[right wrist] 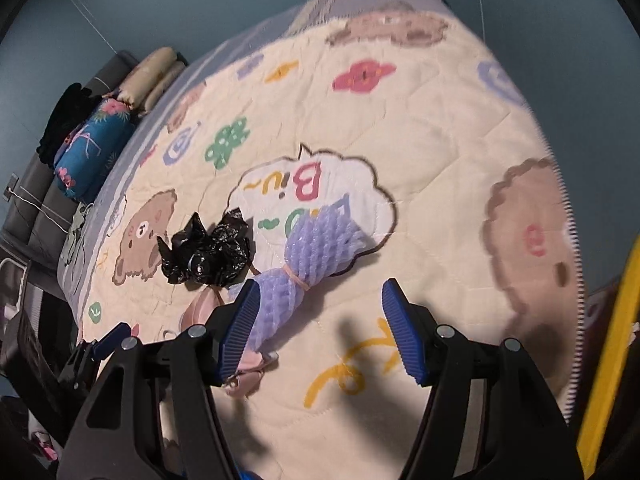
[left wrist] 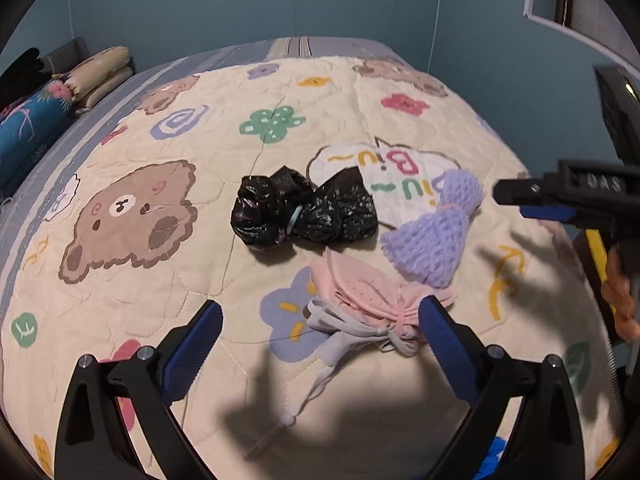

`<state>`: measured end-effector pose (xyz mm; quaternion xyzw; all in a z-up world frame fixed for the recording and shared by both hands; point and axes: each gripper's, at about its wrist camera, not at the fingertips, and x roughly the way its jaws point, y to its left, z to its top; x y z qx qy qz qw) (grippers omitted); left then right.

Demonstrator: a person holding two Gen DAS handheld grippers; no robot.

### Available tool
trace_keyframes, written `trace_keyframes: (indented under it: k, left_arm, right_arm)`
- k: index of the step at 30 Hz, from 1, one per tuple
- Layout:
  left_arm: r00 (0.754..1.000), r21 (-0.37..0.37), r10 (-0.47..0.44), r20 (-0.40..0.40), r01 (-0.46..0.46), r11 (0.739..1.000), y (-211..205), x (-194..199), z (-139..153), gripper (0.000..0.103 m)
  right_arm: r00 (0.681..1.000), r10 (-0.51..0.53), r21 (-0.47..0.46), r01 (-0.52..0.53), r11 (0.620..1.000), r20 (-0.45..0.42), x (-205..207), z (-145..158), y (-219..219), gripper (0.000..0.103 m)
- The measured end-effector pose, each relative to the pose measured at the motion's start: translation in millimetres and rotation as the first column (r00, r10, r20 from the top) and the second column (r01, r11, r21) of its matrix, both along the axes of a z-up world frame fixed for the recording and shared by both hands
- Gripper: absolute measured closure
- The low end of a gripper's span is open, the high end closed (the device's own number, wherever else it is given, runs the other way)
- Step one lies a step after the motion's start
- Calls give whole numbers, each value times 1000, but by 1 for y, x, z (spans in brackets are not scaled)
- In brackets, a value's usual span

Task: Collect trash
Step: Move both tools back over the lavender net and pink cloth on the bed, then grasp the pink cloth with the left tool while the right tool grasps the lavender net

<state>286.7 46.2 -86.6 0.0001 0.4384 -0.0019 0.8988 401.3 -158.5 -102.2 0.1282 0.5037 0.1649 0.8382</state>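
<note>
Three pieces of trash lie on a cream cartoon bedspread (left wrist: 168,288). A crumpled black plastic bag (left wrist: 300,208) is in the middle; it also shows in the right wrist view (right wrist: 208,252). A purple foam net bundle (left wrist: 432,224) tied with a rubber band lies to its right, and shows in the right wrist view (right wrist: 316,248). A pink foam net with grey cords (left wrist: 360,304) lies nearest. My left gripper (left wrist: 320,336) is open above the pink bundle. My right gripper (right wrist: 320,328) is open, with its left finger over the purple bundle's near end. It holds nothing.
Rolled bedding and a blue floral pillow (left wrist: 28,128) lie at the bed's left side, with a dark headboard behind. A blue-grey wall (left wrist: 280,0) stands behind the bed. The right gripper's body (left wrist: 580,196) shows at the right edge of the left wrist view.
</note>
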Motion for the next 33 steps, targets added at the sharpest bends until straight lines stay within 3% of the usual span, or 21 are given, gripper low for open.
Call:
trace_keyframes:
  k: [11,13,17,20,26,33]
  left_arm:
    - [998,-95,-17,-52,12,995,1,21,-26,9]
    - [998,-101,-29,-63,22,995,-3,24,-31,16]
    - [996,-100,-49,-79,41,994,-7,25,-38,44]
    - [994,-92,-79,-81,72,993,-15,23,-39,66]
    - [992,-105,-98,-78,89,990,-19,22,-33,94]
    - [991,-131,-115,-67,105,986,-14,10,-18,99]
  right_arm:
    - [997,3,-44,-6,999,-75,32,-31,33,43]
    - [996,8,-46,-12,999,-85,34,-37,37,47]
    - [996,21,-65,-27,998,-91,39,-44,42,53]
    - [995,36,-62,-42,997,-97,39,-46,47,62]
    - [996,49,-63,-54,997,-76,35,-42,51,75]
    - [997,46,-34,-48,998,-62,28,-28,43,77]
